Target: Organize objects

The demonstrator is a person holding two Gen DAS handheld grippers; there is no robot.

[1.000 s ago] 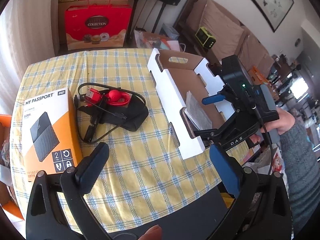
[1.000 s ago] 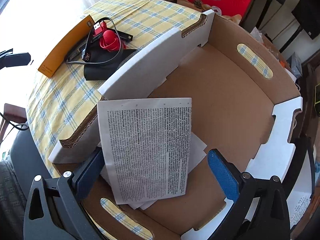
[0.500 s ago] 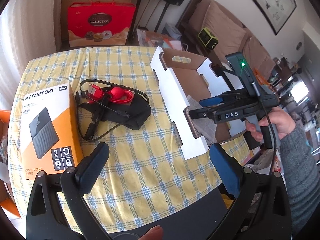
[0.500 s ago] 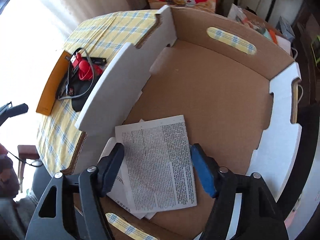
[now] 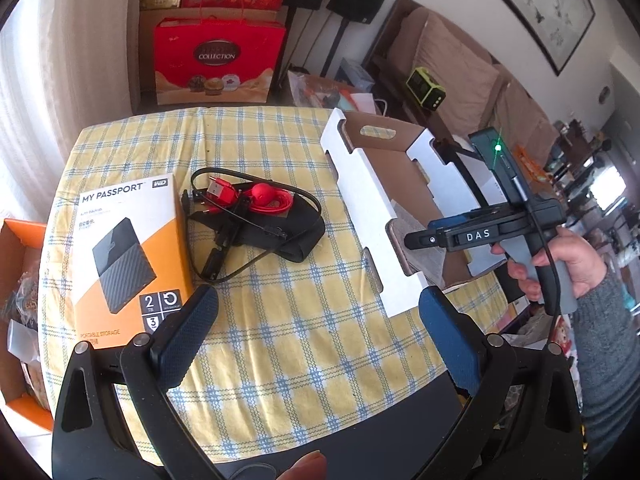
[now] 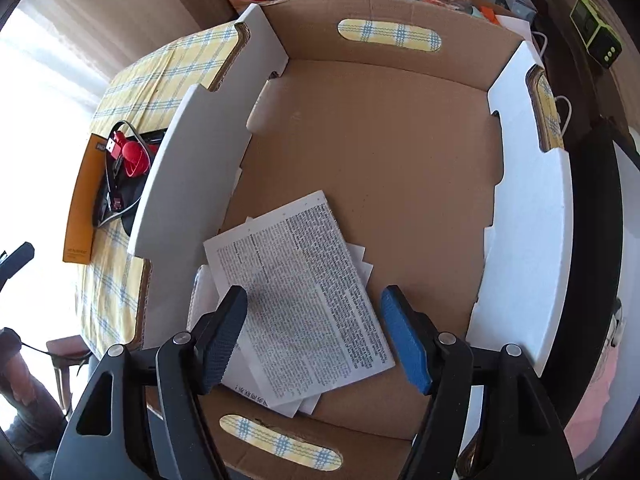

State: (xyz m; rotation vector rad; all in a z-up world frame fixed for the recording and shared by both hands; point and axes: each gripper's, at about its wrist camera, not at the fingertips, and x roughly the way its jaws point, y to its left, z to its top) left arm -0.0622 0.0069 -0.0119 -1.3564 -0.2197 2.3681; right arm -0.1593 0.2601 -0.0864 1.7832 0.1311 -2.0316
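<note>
Papers boxed, the rest waiting

Leaflets (image 6: pixel 304 300) lie in the cardboard box (image 6: pixel 384 152); both claws, right (image 6: pixel 312 336) just reopening and left (image 5: pixel 316 340), released (drive box (image 5: pixel 120 256), cables (image 5: pixel 256 208) remain on the tabletop (image 5: pixel 320 344)).

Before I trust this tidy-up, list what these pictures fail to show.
- Lower sheets under the printed leaflet: right wrist view, the leaflet covers them.
- Cardboard box floor: left wrist view, its white wall hides it.
- Pouch: its contents hidden under the cables.
</note>
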